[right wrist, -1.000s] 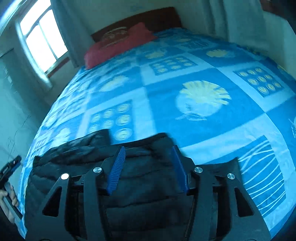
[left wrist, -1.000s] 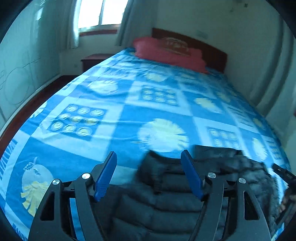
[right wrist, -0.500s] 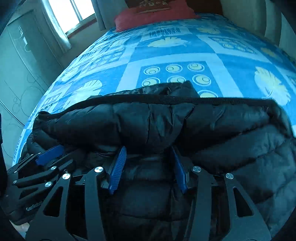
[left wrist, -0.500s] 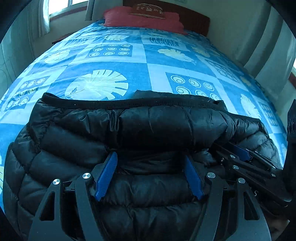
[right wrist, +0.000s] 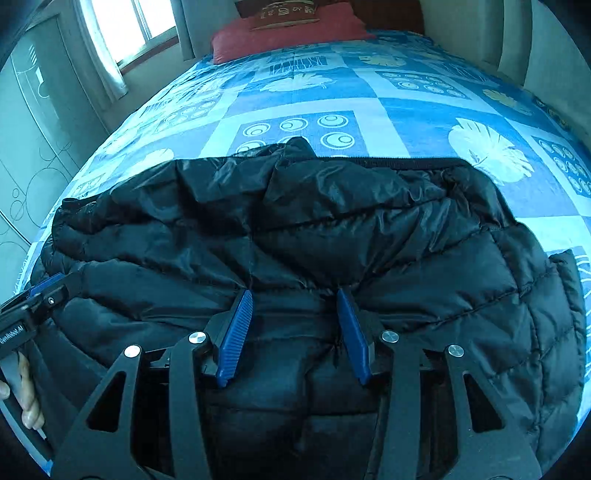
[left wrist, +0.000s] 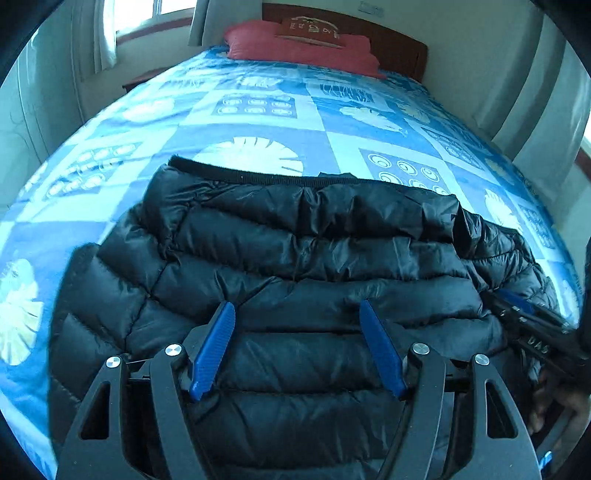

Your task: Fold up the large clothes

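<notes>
A black quilted puffer jacket (left wrist: 310, 258) lies spread on the near end of the bed, its ribbed hem edge facing the headboard. It also fills the right wrist view (right wrist: 332, 229), where its top layer is crumpled. My left gripper (left wrist: 297, 306) hovers open just above the jacket's near part, nothing between its blue fingers. My right gripper (right wrist: 293, 295) is open over the jacket's near middle, its fingertips at a fold. The right gripper shows at the right edge of the left wrist view (left wrist: 532, 321); the left gripper shows at the left edge of the right wrist view (right wrist: 33, 302).
The bed has a blue and white patterned cover (left wrist: 258, 122) running to a red pillow (left wrist: 299, 44) and a dark wooden headboard (left wrist: 399, 48). A window (right wrist: 125, 26) with curtains and a wardrobe (right wrist: 33, 122) stand at the left.
Both grippers have drawn back and risen a little from the jacket, so more of the jacket and bed shows. One second ago they were farther back and swung in over it.
</notes>
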Demonstrator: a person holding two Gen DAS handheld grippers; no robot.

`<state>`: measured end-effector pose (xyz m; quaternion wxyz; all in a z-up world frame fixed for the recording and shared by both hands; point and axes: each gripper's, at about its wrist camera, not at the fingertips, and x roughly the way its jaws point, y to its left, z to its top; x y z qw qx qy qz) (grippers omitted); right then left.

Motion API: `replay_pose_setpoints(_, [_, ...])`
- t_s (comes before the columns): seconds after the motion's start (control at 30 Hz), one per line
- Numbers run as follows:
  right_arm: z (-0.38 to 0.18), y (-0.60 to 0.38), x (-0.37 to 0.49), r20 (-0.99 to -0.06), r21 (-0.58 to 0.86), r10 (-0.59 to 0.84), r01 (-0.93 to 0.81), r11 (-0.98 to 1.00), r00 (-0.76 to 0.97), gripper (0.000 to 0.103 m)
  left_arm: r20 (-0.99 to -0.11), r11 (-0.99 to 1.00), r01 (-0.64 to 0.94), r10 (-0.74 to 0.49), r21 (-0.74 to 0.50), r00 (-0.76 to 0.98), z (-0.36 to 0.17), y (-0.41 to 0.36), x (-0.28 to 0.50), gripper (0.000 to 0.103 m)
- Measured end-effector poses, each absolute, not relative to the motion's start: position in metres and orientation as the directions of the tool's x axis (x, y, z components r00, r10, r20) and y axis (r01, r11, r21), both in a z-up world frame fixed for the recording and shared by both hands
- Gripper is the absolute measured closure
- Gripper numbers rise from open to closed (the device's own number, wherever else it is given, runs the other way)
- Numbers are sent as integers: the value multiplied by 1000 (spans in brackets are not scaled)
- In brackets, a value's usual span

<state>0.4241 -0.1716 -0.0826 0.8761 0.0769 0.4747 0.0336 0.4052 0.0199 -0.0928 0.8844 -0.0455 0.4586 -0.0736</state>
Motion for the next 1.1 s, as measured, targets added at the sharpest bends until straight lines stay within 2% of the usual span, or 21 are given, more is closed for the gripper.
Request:
replay_pose_setpoints(0.1, [-64, -181, 397, -812, 151, 110, 24, 988, 573, 57, -775, 975, 106, -219, -195, 593, -74, 27, 381, 36])
replay_pose_setpoints(0.2, [-71, -192, 378, -824, 73, 25, 62, 995, 566, 57, -775, 981, 90, -193, -175, 601, -79, 41, 363, 36])
replay_pose_setpoints(0.3, [-90, -201, 378, -823, 132, 78, 56, 990, 563, 56, -784, 982, 99, -187, -159, 592, -103, 43, 367, 36])
replay_pose_setpoints(0.37, [-81, -208, 373, -815, 173, 109, 59, 983, 569, 56, -781, 986, 97, -164, -133, 603, -99, 39, 364, 37])
replay_pose_setpoints(0.43, [-69, -219, 358, -803, 226, 134, 89, 970, 581, 56, -770, 982, 90, -188, -168, 609, -89, 44, 352, 37])
replay_pose_setpoints(0.47, [-60, -225, 344, -789, 240, 134, 100, 966, 599, 54, -763, 978, 85, -203, -192, 614, -84, 50, 343, 37])
replay_pose_setpoints(0.5, [-54, -230, 333, -780, 239, 124, 109, 965, 614, 48, -755, 975, 79, -210, -206, 622, -79, 55, 333, 37])
replay_pose_setpoints(0.6, [-39, -259, 279, -753, 239, 66, 178, 955, 655, 39, -733, 974, 33, -190, -223, 653, -66, 81, 295, 36])
replay_pose_setpoints(0.7, [-42, -288, 236, -757, 271, 41, 256, 928, 652, 38, -724, 971, -48, -142, -235, 675, -64, 117, 253, 30])
replay_pose_setpoints(0.87, [-67, -321, 186, -777, 360, 70, 351, 865, 625, 37, -738, 936, -208, -74, -283, 671, -77, 161, 204, 29])
replay_pose_setpoints(0.97, [-87, -329, 182, -771, 451, 142, 374, 810, 621, 37, -759, 894, -265, -116, -361, 641, -96, 176, 189, 28])
replay_pose_setpoints(1.03, [-95, -329, 185, -752, 504, 185, 371, 780, 633, 37, -758, 852, -270, -202, -448, 621, -112, 180, 190, 28])
replay_pose_setpoints(1.1, [-100, -327, 190, -734, 537, 204, 369, 758, 648, 32, -735, 803, -265, -286, -534, 614, -121, 179, 198, 28])
